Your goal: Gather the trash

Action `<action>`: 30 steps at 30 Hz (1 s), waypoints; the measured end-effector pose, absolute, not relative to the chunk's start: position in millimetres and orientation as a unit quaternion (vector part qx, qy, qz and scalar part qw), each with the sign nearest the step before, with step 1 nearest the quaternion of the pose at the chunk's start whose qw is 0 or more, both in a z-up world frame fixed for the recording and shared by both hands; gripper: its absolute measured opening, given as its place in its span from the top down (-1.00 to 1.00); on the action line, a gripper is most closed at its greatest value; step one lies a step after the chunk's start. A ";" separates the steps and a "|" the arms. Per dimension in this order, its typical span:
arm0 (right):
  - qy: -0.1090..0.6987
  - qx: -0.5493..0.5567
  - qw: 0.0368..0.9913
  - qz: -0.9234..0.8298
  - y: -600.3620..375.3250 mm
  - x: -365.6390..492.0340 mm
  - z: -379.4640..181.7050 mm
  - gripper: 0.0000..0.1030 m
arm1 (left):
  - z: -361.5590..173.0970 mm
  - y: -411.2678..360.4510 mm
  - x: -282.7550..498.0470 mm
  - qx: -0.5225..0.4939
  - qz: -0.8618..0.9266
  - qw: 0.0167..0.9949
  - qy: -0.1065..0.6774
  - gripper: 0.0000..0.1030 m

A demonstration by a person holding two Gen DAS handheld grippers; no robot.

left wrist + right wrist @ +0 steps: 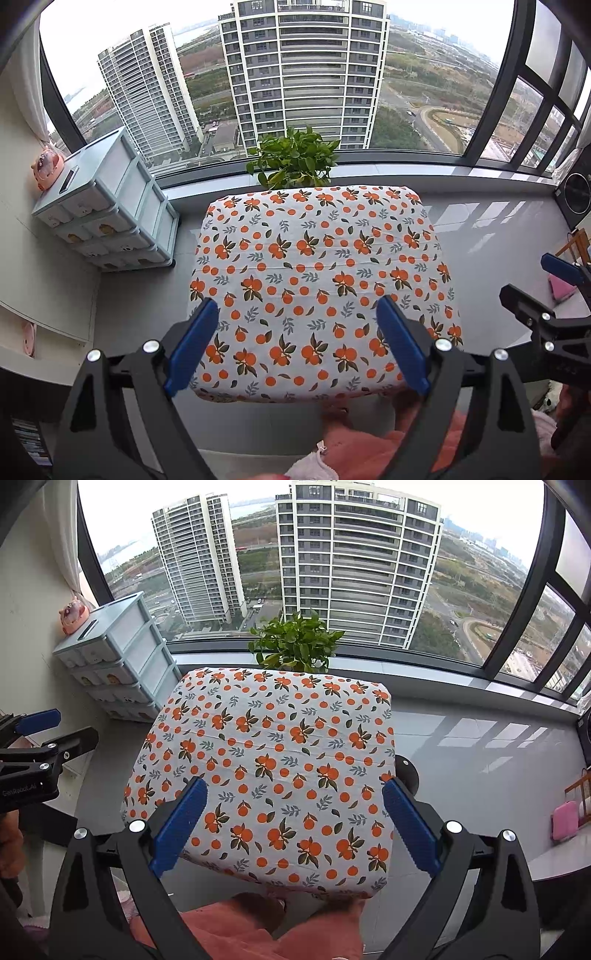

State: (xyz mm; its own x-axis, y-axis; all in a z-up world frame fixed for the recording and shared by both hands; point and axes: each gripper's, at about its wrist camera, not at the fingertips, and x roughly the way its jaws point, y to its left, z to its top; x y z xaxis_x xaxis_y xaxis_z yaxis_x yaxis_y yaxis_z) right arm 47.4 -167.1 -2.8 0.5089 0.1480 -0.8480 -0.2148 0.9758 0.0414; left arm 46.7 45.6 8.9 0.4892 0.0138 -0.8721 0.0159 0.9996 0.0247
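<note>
Nearest to me are my own tools: the left gripper [297,314] and the right gripper [291,797], both black, angular frames with silver bolts and ribbed blue pads [181,827]. Both sets of jaws stand spread wide with nothing between them, tilted down over the table. Below the frames I see pink, fleecy trousers [236,930] on the person holding the rig.

Just past the fingertips lies the small square table [317,280], its corners rounded, wrapped in a smooth, faintly creased cloth printed with oranges and grey-green leaves on white. I look for the trash to collect and can make out none on the cloth or anywhere else in either view.

The floor [480,746] around it is glossy grey tile that mirrors the window panes. To the left stands a pale blue plastic drawer unit [110,218], boxy, with translucent fronts, and a pink piggy-shaped toy [48,166] beside its top. At the right edge a pink case [564,825] rests on a low ledge.

Behind the table, a leafy green potted plant [295,158] stands by the stone sill. Beyond it, a dark-framed window [517,627] looks out on two tall apartment towers [303,74] and hazy land.
</note>
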 end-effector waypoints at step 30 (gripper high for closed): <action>0.481 -0.046 0.868 0.114 -161.6 48.4 0.8 -0.81 | 14.9 52.5 43.9 0.009 0.008 0.866 0.500 -0.69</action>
State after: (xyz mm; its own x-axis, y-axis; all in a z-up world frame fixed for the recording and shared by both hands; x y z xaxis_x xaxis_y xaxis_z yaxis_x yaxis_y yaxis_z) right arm 48.4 -161.6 0.8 0.5119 0.1546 -0.8450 -0.2424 0.9697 0.0305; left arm 43.9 52.5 14.9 0.5002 0.0219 -0.8656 -0.0042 0.9997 0.0228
